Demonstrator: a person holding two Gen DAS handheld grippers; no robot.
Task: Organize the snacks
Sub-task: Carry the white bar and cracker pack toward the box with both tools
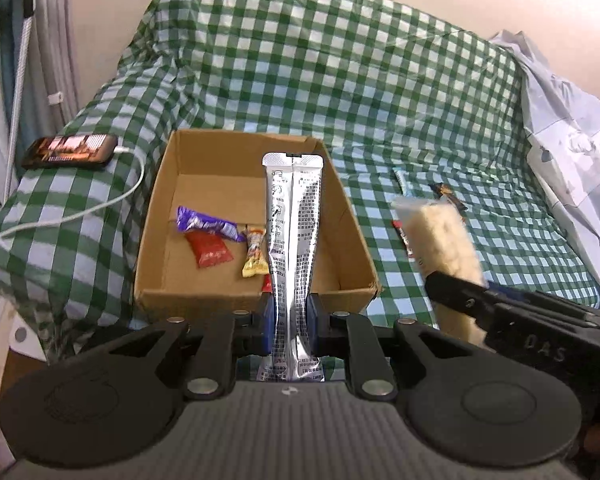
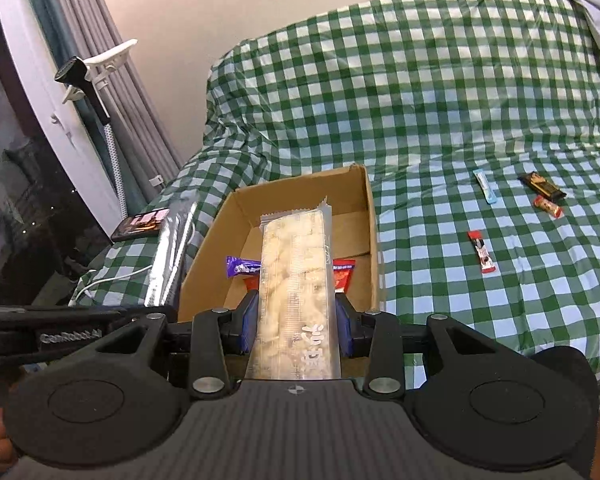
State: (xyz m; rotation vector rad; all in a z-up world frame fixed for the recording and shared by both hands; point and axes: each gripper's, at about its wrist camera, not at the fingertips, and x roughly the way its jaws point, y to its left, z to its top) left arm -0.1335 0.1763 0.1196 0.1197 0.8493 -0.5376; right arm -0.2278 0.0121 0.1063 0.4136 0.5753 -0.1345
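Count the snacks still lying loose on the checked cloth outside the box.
4, all right of the box: a blue stick, a dark bar, a small red sweet and a red-and-white bar. More may be hidden.

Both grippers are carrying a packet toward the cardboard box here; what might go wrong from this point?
1. The silver stick pack and the clear puffed-snack packet are both long, so either may catch the cardboard box rim.
2. The left gripper and right gripper are close together and may collide over the box.
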